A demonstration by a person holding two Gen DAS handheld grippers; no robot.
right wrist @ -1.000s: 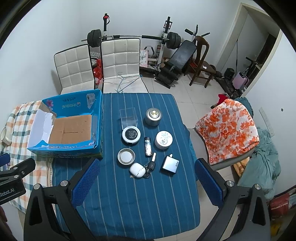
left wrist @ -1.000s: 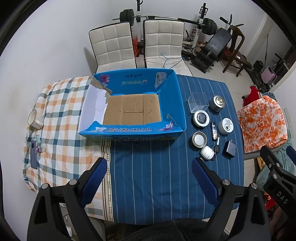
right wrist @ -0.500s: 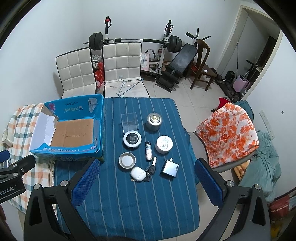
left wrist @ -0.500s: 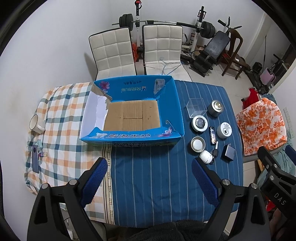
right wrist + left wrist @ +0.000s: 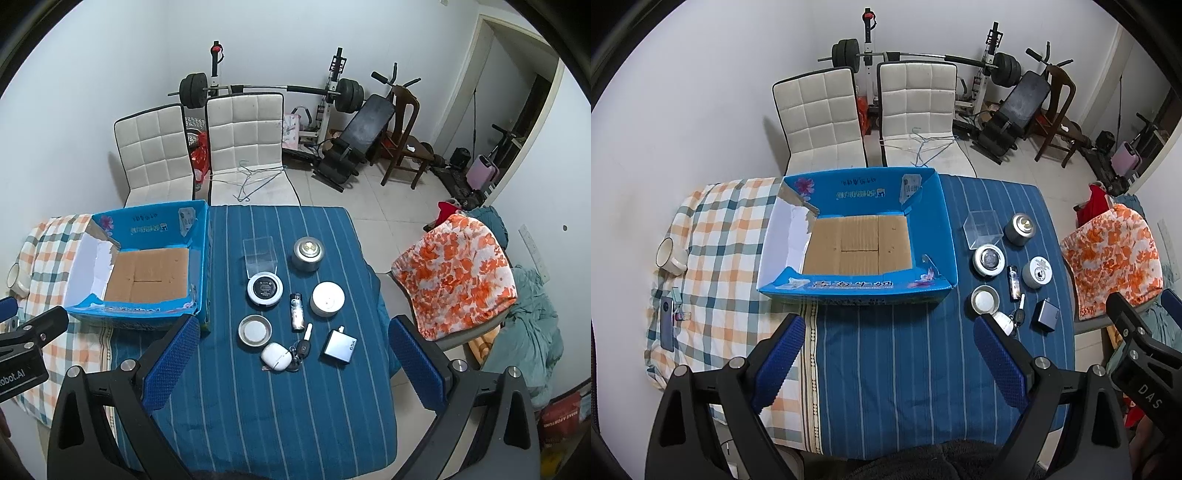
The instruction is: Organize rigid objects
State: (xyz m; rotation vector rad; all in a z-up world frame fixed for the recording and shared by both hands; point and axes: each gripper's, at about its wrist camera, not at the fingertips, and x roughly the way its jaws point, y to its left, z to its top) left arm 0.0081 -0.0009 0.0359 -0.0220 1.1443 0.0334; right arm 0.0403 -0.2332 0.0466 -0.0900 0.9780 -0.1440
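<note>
An empty blue cardboard box point(image 5: 945, 236) point(image 5: 201, 258) sits on the table, its brown floor bare. To its right lie several small items on the blue striped cloth point(image 5: 258, 406): a clear plastic cube point(image 5: 259, 253), a metal tin point(image 5: 307, 254), a black-and-white round case point(image 5: 265, 290), a white round tin point(image 5: 327, 299), a lighter point(image 5: 296, 312), a metal lid point(image 5: 254, 330), a white earbud case point(image 5: 275, 356) with car keys point(image 5: 301, 350), and a grey charger point(image 5: 340, 347). My left gripper point(image 5: 888, 334) hangs open above the cloth in front of the box. My right gripper point(image 5: 293, 336) is open high above the items.
A checked cloth point(image 5: 713, 236) covers the table's left part, with a white mug point(image 5: 670, 256) and a phone point(image 5: 667, 323) on it. Two white chairs point(image 5: 916, 110) stand behind the table; an orange floral-draped chair point(image 5: 458, 280) is at right. Gym gear lines the back wall.
Both views show the table slightly smaller and lower in frame than a second ago. Nothing on the table has moved, and both grippers stay open.
</note>
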